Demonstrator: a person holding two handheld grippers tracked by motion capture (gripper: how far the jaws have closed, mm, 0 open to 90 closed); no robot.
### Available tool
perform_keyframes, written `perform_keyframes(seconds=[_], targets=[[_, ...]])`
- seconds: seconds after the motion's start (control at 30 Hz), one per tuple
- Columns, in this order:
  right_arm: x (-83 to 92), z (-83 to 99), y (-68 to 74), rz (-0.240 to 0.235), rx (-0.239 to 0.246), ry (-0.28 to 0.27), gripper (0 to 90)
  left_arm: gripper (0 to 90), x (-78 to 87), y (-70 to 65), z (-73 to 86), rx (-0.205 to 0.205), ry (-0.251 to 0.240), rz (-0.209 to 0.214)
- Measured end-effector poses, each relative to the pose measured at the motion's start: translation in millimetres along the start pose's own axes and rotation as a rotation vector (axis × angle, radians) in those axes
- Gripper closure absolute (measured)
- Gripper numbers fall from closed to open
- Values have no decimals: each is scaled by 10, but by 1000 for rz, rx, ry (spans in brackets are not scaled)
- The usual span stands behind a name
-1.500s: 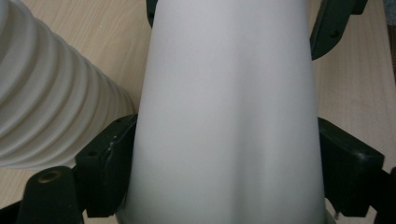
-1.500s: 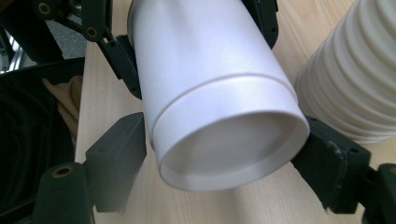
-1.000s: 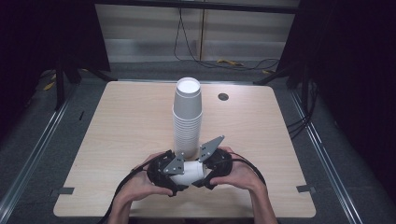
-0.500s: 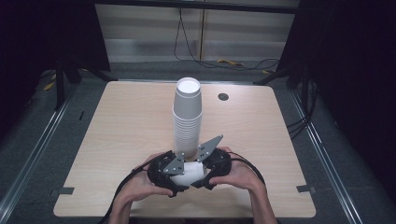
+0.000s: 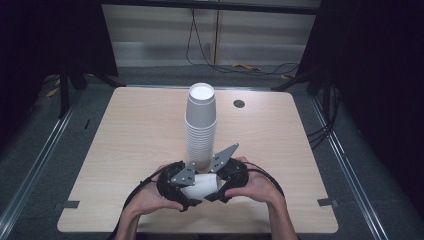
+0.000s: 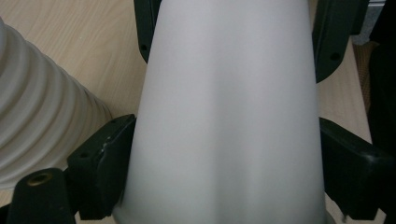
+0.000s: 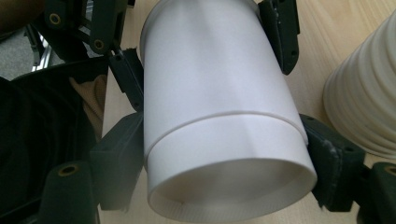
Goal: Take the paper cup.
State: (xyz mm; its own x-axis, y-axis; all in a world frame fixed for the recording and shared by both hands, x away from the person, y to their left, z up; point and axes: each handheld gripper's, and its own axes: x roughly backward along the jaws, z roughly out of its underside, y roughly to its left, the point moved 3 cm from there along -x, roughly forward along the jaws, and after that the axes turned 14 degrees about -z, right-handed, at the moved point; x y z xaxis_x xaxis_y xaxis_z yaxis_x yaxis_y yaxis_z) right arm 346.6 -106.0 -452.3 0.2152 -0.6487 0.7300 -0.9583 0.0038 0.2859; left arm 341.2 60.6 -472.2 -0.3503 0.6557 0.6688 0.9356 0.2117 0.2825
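Gripping nested paper cups (image 5: 200, 186) with both tongs

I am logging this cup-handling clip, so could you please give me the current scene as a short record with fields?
held items: two nested white cups, lying sideways between the grippers
left gripper: jaws either side of the inner cup, just been opening
right gripper: shut on the outer cup near its rim
stack of cups: upright, just behind the grippers
table: light wood
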Motion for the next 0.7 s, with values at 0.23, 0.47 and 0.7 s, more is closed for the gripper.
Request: perform_keyframes(seconds=[0.23,0.47,0.7], targets=[[16,2,2,24,-5,2,232,128,53,17,3,62,-63,-17],[41,12,-2,44,-13,-4,231,144,116,54,4,91,-98,-38],[53,17,-8,72,-15,-13,230,157,190,106,31,146,-147,-48]])
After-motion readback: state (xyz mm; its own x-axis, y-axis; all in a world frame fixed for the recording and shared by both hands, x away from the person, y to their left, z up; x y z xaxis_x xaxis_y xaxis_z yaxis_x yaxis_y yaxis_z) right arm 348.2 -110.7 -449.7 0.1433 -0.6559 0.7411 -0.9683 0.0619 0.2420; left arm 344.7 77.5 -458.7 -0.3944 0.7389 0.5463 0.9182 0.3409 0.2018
